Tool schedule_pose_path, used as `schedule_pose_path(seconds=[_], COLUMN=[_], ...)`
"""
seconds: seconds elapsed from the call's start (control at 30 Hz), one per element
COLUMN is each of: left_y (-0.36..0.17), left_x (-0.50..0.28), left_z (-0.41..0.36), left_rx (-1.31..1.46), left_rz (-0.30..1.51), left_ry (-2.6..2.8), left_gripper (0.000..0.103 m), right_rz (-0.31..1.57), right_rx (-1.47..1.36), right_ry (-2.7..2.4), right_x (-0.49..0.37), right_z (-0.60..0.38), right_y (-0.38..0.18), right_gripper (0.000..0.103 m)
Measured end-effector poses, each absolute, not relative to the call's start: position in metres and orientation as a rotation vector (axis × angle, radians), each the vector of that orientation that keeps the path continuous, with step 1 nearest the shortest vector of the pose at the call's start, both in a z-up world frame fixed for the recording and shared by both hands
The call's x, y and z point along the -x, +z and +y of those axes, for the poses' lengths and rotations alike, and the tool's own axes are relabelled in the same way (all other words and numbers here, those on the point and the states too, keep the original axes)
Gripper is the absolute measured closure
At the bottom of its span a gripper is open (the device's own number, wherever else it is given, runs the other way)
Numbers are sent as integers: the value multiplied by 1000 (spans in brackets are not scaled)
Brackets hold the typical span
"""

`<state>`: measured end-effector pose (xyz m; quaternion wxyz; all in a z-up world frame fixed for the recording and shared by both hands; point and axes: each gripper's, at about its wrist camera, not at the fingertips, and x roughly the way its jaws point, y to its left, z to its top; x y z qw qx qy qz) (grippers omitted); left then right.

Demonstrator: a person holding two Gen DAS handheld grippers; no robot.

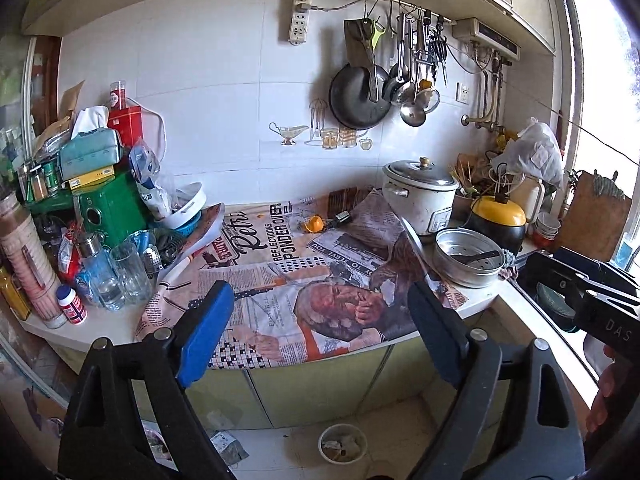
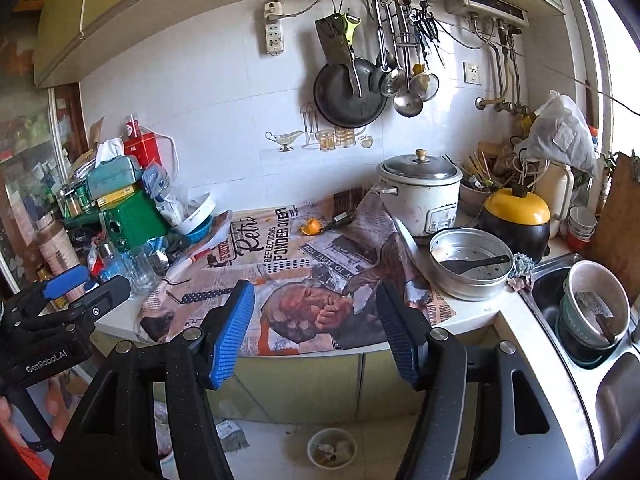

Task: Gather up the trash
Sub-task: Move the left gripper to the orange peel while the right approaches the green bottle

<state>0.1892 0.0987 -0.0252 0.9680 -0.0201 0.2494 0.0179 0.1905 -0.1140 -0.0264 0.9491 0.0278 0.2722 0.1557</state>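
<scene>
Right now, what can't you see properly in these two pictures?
- Trash bowl on the floor, both views: its scraps are too small to name.
- Orange peel on the newspaper sheet: the dark thing beside it is too small to tell.
- Sink, right wrist view: cut off by the picture edge, and stacked bowls hide its bottom.
- Person's hand, left wrist view: mostly cut off by the edge.

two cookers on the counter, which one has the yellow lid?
The black cooker, right of the white rice cooker and nearer the sink. Its domed lid is yellow; the white one's lid is metal with a knob.
</scene>
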Motion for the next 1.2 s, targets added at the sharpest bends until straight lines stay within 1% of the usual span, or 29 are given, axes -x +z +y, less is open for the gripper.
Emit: schedule_pose_path(seconds=[0.23,0.53,0.7,0.93,1.2], left_y=[-35,-38,-50,-87,-146], left_x=[-259,-379,-439,-513,-603], left_z=[109,109,103,110,143], left_rx=[79,166,185,188,263], left_rz=[522,578,619,730,864], left_ry=[82,133,180,205,135], left_gripper=[14,14,14,14,14], right_rz=[540,580,617,716,793], right_rx=[-64,-45,-42,-72,-71], right_ry=[341,402,438,474,399], right_x=[-246,-356,-411,-472,-510], right_z=[-117,-139,-153,-155,-141], right_y=[-34,-34,-45,-71,-96], right_gripper=[44,44,44,44,44])
